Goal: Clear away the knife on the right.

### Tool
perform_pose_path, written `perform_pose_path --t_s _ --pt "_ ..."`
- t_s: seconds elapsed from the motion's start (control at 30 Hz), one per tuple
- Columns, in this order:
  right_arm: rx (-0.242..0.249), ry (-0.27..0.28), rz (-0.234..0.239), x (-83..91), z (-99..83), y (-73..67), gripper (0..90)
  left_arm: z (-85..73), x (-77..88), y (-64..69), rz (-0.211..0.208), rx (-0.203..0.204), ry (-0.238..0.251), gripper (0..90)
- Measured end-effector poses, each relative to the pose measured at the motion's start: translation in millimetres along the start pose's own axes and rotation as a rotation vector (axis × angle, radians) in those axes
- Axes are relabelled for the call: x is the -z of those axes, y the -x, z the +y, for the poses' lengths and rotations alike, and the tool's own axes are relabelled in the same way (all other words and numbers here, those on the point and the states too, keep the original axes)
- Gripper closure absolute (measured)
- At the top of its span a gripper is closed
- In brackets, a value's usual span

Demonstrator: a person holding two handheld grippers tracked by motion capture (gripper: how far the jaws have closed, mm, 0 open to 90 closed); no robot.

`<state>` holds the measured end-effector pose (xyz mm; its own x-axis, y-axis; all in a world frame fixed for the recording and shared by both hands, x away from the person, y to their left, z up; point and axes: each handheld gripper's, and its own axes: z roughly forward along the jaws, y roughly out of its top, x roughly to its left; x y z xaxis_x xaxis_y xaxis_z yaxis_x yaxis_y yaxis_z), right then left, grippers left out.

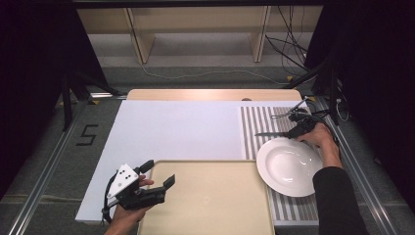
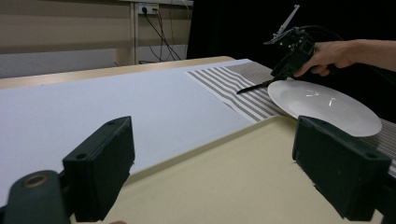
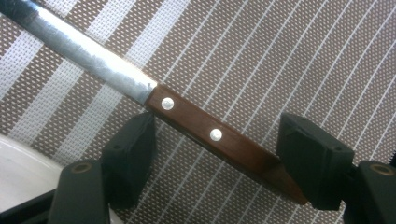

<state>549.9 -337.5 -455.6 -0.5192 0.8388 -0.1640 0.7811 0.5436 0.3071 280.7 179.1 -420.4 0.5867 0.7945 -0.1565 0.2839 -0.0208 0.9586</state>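
High view: one knife [image 1: 268, 133] lies on the striped mat [image 1: 254, 122] at the far right of the counter [image 1: 176, 127], beside one white plate [image 1: 288, 166] and one beige tray [image 1: 210, 205], its handle hidden under the right gripper [image 1: 299, 128]. Left gripper view: the left gripper [image 2: 210, 163] hangs over the tray's near left corner, jaws spread and empty. Right gripper view: the wooden handle lies slantwise between the spread jaws, its end touching the right jaw, with the blade tip cut off.

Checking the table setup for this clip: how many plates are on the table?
1. The white plate sits on the striped placemat at the table's right, beside the beige tray, just nearer than the knife.
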Motion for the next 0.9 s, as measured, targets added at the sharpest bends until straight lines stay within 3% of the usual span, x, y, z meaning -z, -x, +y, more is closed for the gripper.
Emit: perform_pose_path --t_s 0.07,0.17,0.53,0.67,0.9 --pt "0.007 -0.003 0.002 0.2 0.0 0.2 30.5 -0.1 0.0 0.3 -0.001 -0.001 0.002 12.8" --pt "0.006 -0.009 0.025 1.5 0.3 -0.1 38.6 0.1 0.0 0.3 -0.002 0.001 0.001 12.8" --pt "0.016 -0.025 0.062 3.2 2.5 -3.1 55.1 0.2 0.3 0.3 -0.002 -0.001 0.003 12.8" --pt "0.072 -0.069 0.05 4.2 9.5 -10.5 64.9 0.2 0.3 0.5 -0.004 -0.001 0.005 12.8" --pt "0.119 -0.115 0.05 4.1 16.3 -17.1 76.7 0.5 0.9 0.7 -0.008 0.001 0.004 12.8"
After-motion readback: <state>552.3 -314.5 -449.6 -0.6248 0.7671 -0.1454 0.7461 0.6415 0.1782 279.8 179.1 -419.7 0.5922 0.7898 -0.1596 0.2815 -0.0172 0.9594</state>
